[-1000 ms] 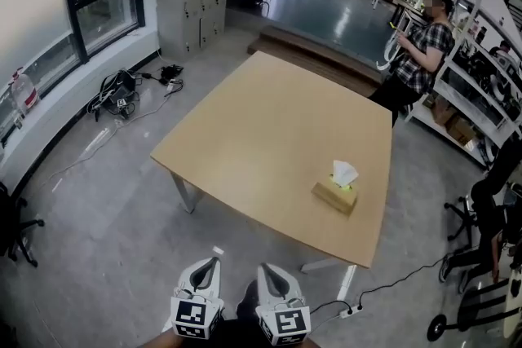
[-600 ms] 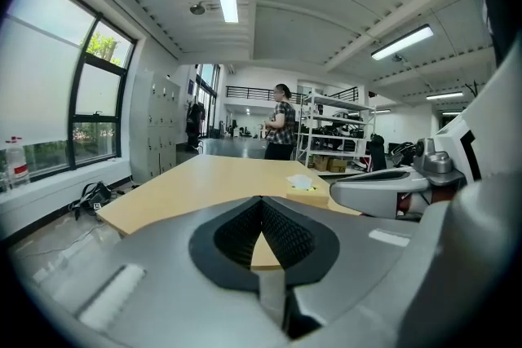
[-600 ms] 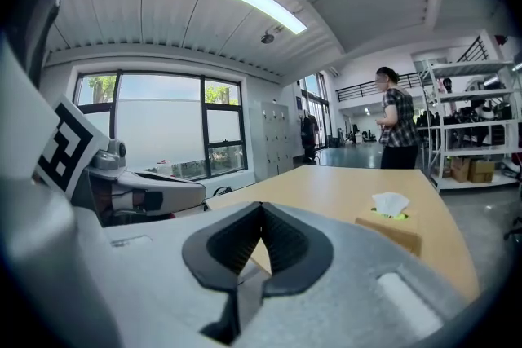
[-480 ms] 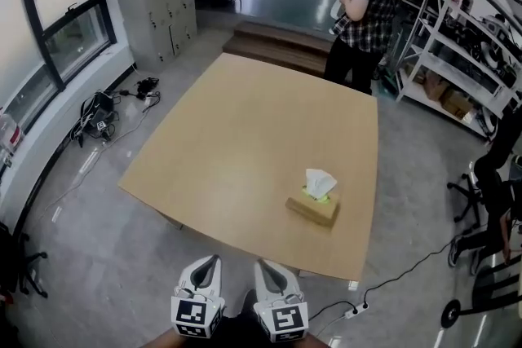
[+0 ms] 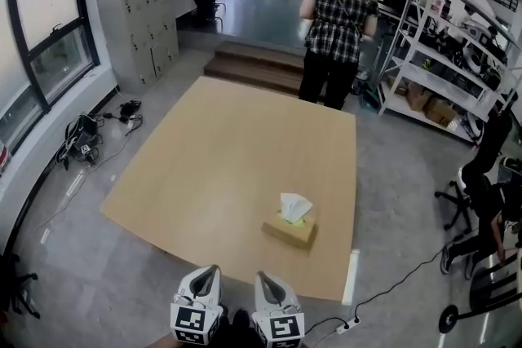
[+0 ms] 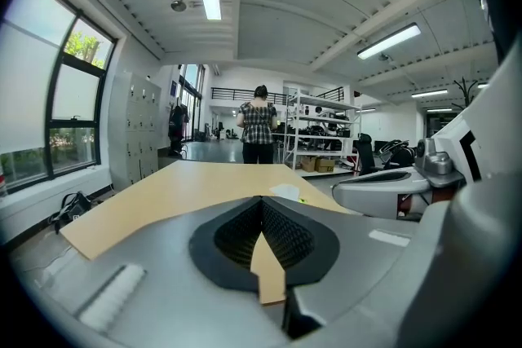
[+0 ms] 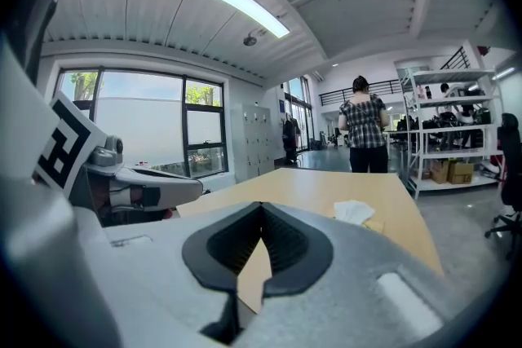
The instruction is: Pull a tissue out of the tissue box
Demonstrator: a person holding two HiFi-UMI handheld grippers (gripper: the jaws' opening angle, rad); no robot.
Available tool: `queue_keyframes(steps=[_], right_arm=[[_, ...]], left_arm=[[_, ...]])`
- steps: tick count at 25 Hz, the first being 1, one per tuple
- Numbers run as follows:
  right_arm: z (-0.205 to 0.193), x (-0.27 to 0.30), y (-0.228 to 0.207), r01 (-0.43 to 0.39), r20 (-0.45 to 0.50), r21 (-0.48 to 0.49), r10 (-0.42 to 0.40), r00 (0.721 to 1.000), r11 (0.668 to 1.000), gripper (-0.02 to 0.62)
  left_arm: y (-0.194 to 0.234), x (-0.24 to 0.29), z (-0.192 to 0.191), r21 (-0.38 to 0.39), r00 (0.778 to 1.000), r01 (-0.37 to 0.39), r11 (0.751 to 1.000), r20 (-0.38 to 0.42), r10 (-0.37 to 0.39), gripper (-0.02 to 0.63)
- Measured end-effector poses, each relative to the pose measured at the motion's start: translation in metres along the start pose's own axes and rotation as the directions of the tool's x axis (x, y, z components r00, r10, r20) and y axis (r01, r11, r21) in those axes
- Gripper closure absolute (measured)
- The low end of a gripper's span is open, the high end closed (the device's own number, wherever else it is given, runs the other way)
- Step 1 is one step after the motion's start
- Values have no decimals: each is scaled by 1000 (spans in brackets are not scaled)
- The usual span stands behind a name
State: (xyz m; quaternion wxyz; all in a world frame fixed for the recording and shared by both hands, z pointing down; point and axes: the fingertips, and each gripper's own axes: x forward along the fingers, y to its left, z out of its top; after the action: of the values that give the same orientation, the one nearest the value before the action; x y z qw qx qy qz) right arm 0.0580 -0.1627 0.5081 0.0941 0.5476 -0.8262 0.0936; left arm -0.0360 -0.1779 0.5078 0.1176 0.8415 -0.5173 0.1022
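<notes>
A tan tissue box (image 5: 289,231) stands near the front right edge of the wooden table (image 5: 204,167), with a white tissue (image 5: 294,206) sticking up from its slot. My left gripper (image 5: 214,270) and right gripper (image 5: 261,275) hang side by side at the bottom of the head view, short of the table's edge and apart from the box. Both are shut with nothing between their jaws. In the left gripper view the left gripper (image 6: 261,201) points over the table, the tissue (image 6: 285,191) just showing. In the right gripper view the tissue (image 7: 355,211) lies ahead, right of the right gripper (image 7: 261,209).
A person in a plaid shirt (image 5: 334,20) stands at the table's far end, back turned. Metal shelves (image 5: 444,53) line the right wall, with office chairs (image 5: 481,175) in front. Cables (image 5: 81,143) lie on the floor at left, a power strip (image 5: 347,328) at front right.
The table and tissue box have come nearer to me and shifted left in the head view. The person has walked to the table's far end. Both grippers stay shut.
</notes>
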Motion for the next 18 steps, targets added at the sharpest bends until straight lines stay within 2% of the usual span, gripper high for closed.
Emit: queue_keyframes(steps=[3, 12, 18], right_arm=[[-4, 1, -13, 21, -5, 15, -21, 1000, 1000, 603], [1, 12, -70, 167, -38, 27, -166, 985, 986, 603], [-8, 33, -97, 227, -79, 62, -222, 972, 972, 603]], left_arm=[[-8, 17, -1, 8, 999, 33, 999, -10, -32, 588], [-31, 75, 18, 42, 987, 163, 986, -14, -163, 588], [-26, 107, 19, 51, 978, 206, 977, -45, -204, 588]])
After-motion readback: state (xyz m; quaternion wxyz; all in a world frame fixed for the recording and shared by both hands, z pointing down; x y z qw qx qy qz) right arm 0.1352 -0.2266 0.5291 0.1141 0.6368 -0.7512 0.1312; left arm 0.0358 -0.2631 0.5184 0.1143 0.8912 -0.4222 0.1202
